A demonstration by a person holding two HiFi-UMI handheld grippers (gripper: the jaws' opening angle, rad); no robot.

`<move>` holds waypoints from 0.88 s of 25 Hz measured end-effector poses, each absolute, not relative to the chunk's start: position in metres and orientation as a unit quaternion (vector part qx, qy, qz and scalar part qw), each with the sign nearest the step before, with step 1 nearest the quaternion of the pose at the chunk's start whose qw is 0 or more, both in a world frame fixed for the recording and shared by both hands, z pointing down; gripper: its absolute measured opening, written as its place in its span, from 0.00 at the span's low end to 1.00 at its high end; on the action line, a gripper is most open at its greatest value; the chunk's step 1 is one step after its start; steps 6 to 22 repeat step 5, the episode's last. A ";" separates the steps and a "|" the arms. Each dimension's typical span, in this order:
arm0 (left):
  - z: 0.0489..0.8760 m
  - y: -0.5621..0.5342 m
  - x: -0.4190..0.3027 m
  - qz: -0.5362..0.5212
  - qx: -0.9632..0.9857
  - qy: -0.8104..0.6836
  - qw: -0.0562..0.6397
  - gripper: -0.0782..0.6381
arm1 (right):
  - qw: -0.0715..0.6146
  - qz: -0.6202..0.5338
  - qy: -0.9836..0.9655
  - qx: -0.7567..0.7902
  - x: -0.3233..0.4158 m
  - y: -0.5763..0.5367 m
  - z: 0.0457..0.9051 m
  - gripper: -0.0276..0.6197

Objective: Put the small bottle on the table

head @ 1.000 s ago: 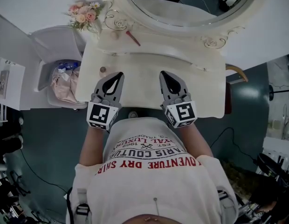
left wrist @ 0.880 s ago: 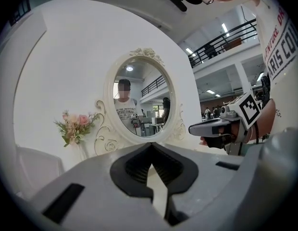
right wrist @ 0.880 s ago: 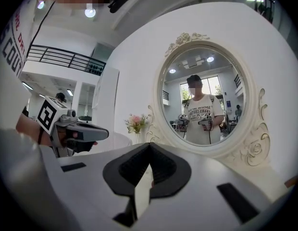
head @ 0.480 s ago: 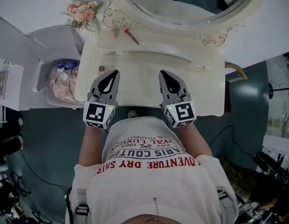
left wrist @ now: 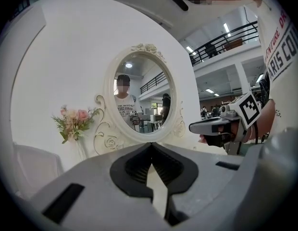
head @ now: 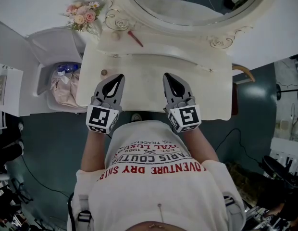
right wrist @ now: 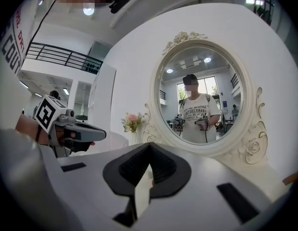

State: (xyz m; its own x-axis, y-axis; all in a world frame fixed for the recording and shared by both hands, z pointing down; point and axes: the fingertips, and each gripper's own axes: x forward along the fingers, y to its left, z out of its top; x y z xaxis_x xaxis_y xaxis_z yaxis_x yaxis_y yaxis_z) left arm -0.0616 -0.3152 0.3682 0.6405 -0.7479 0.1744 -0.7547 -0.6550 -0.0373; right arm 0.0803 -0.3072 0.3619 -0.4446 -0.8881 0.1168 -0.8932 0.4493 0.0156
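Observation:
A small round brown-topped thing (head: 104, 72), perhaps the small bottle seen from above, stands on the cream dressing table (head: 206, 88) near its left edge. My left gripper (head: 121, 76) hovers over the table's front, just right of that thing, jaws shut and empty. My right gripper (head: 166, 75) is level with it further right, also shut with nothing in it. In the left gripper view the jaw tips (left wrist: 151, 145) meet and the right gripper (left wrist: 218, 127) shows at the side. The right gripper view shows closed tips (right wrist: 149, 145) too.
An oval mirror (head: 187, 6) rises at the table's back, with a pink flower bunch (head: 84, 16) at its left. A red stick-like item (head: 136, 38) lies on the upper shelf. A white bin (head: 62, 83) with bags and bottles stands left of the table.
Both grippers have stayed shut and almost in place. The left one has drifted slightly to the left and forward.

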 end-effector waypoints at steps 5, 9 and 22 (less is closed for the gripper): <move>0.368 -0.325 -0.066 0.080 0.902 -0.425 0.021 0.12 | 0.055 0.029 -0.849 0.525 0.082 -0.314 0.365 0.04; 0.368 -0.325 -0.066 0.080 0.902 -0.425 0.021 0.12 | 0.055 0.029 -0.849 0.525 0.082 -0.314 0.365 0.04; 0.368 -0.325 -0.066 0.080 0.902 -0.425 0.021 0.12 | 0.055 0.029 -0.849 0.525 0.082 -0.314 0.365 0.04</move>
